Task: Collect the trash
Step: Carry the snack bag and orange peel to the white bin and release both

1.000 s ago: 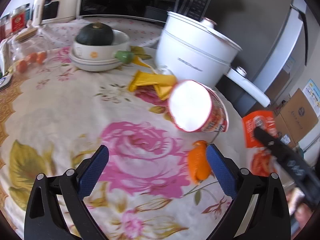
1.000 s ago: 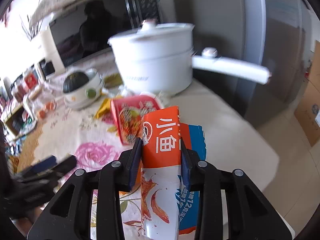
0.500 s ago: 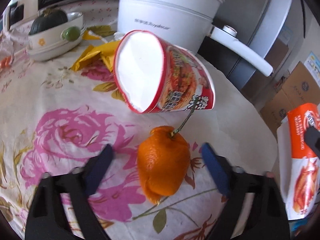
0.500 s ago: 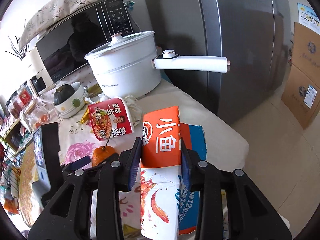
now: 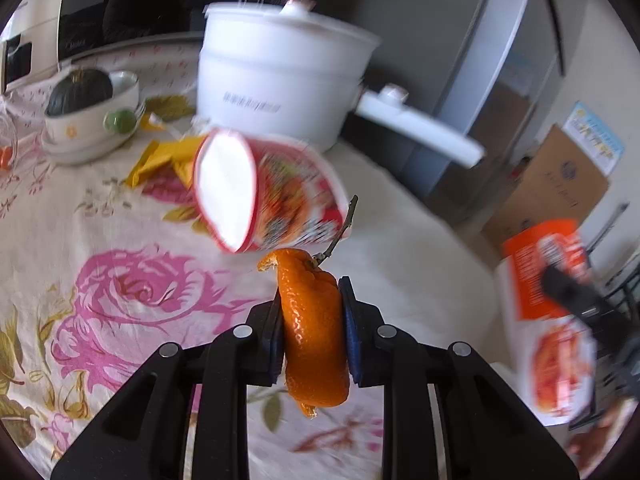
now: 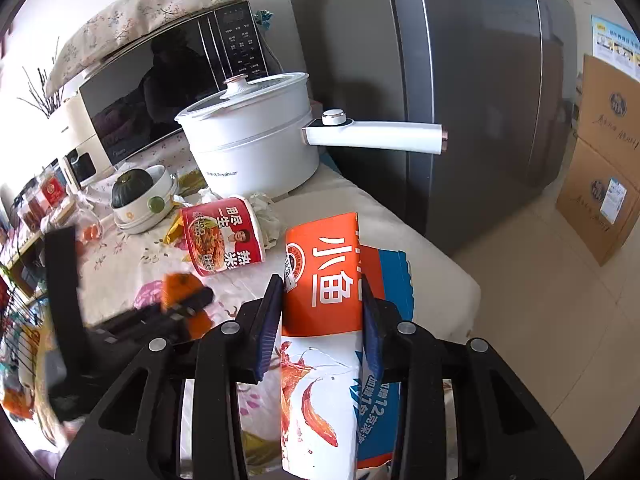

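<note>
Left gripper jaws now clamped on dimpled orange peel; right gripper jaws grip glossy packet.

The left hand-held gripper and right hand-held gripper each appear clamped, fingers nearly parallel.

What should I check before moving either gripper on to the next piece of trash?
1. Left gripper closed on orange peel: ok.
2. Peel lifted clear of the tablecloth: cannot tell.
3. Right gripper closed on orange snack bag: ok.
4. Noodle cup collected: not ok, it lies tipped on the cloth.
5. Yellow wrapper collected: not ok, it lies beside the cup.
6. Trash bin in view: not ok, none visible.
</note>
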Demonstrator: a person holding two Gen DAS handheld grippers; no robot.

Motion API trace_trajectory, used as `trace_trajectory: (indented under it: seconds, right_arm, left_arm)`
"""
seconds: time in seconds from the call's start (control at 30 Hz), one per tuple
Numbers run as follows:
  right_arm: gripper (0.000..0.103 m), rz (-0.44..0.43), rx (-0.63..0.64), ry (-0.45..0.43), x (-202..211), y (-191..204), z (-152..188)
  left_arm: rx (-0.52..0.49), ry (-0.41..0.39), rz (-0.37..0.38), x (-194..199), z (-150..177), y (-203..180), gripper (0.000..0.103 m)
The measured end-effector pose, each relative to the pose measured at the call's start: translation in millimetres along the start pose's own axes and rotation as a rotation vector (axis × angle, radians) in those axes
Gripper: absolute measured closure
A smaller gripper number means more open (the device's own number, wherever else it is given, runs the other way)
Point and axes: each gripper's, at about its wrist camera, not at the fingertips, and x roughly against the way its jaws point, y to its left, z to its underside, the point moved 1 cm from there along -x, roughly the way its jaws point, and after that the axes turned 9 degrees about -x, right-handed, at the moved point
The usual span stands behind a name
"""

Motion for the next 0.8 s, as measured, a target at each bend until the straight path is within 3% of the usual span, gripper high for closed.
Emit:
trace_trajectory:
  seconds: [0.23, 0.53, 0.8]
  right_arm:
    - [0.069, 0.059, 0.006, -0.024, 29.9, -16.8, 10.2]
    - [0.067, 0.170, -0.008, -0.001, 66.8, -53.2, 36.7]
    - [0.063, 0.246, -0.055, 0.091, 77.7, -100.8, 70.7]
  left_arm:
    - [-0.019, -0.066, 0.085, 42.0, -6.7, -28.5, 0.079]
    - [-0.075, -0.047, 0.177, 56.1, 9.1, -76.7, 0.079]
    - [-0.154, 0.001, 0.233, 52.9, 29.5, -121.0, 0.079]
